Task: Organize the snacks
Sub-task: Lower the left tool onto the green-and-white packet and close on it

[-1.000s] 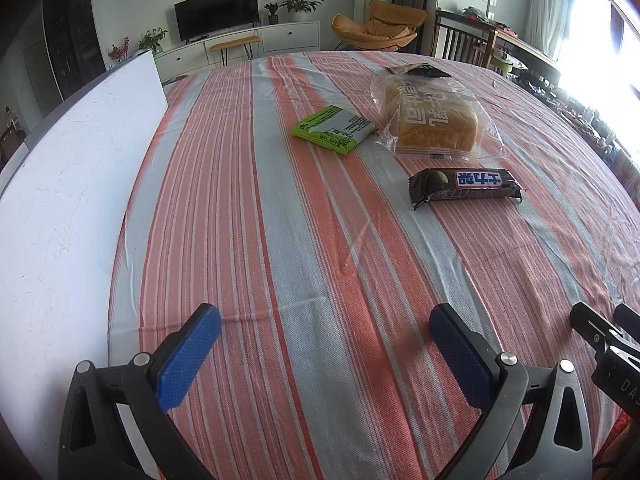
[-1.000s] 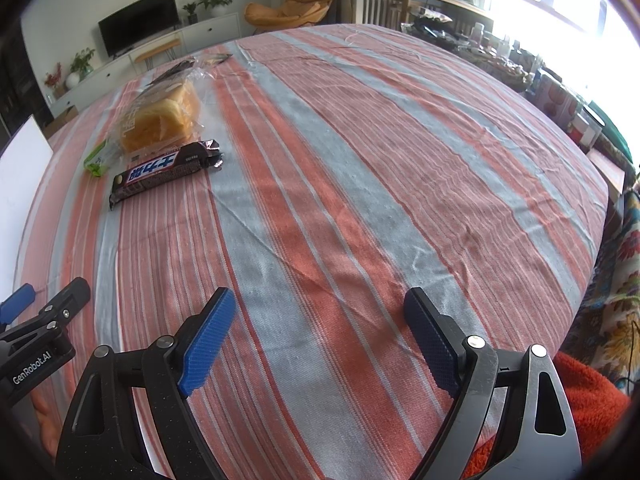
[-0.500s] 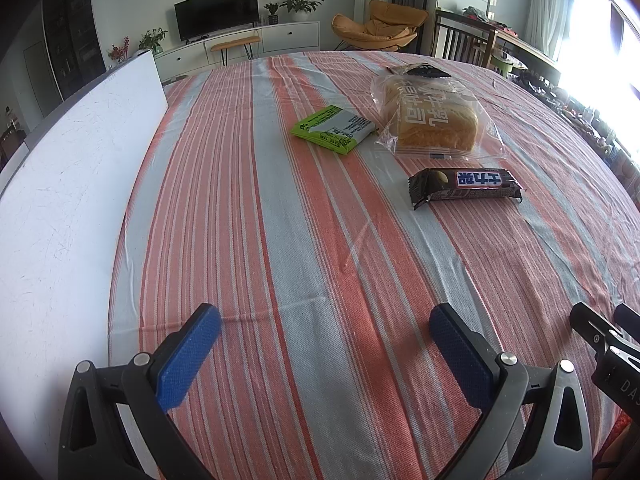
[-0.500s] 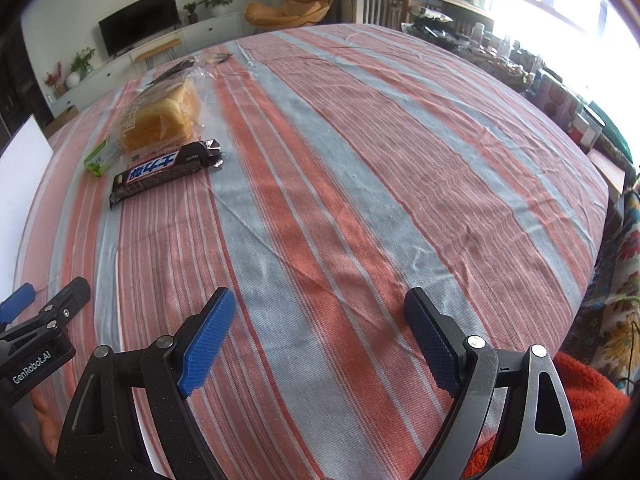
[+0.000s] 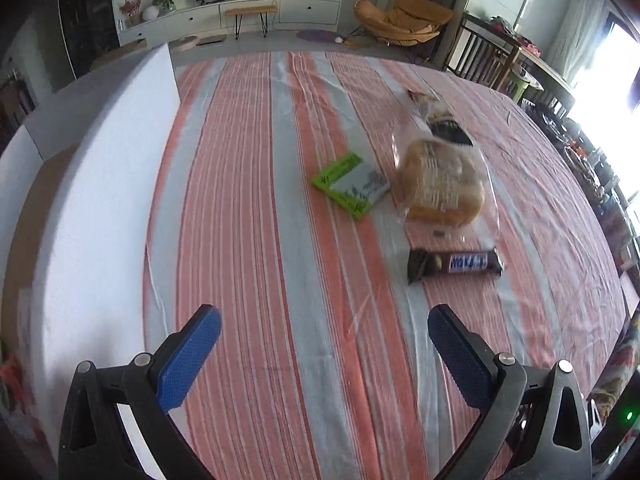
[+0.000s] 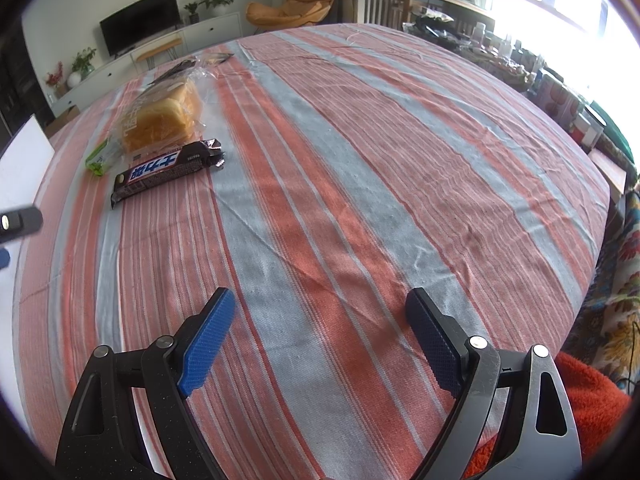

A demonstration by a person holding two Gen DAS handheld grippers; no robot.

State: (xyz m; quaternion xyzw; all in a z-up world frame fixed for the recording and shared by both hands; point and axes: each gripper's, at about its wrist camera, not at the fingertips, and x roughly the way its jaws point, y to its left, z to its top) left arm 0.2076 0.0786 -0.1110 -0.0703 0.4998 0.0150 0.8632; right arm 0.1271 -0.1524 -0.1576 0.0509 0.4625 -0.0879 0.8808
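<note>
Three snacks lie on the striped tablecloth (image 5: 248,240): a green packet (image 5: 349,189), a bagged loaf of bread (image 5: 442,186) and a dark chocolate bar (image 5: 454,265). My left gripper (image 5: 324,324) is open and empty, held above the cloth short of the chocolate bar. My right gripper (image 6: 320,312) is open and empty over bare cloth, well right of the snacks. The right wrist view shows the bread (image 6: 162,118), the chocolate bar (image 6: 168,172) and an edge of the green packet (image 6: 100,156) at far left.
A white box wall (image 5: 100,200) runs along the table's left side. The table's right edge (image 6: 600,216) drops to cluttered floor items. Chairs (image 5: 480,56) and a TV cabinet (image 5: 240,12) stand beyond the far edge.
My left gripper has risen and tipped forward, so the snacks now sit lower and nearer in its view. My right gripper has barely moved. Both stay open.
</note>
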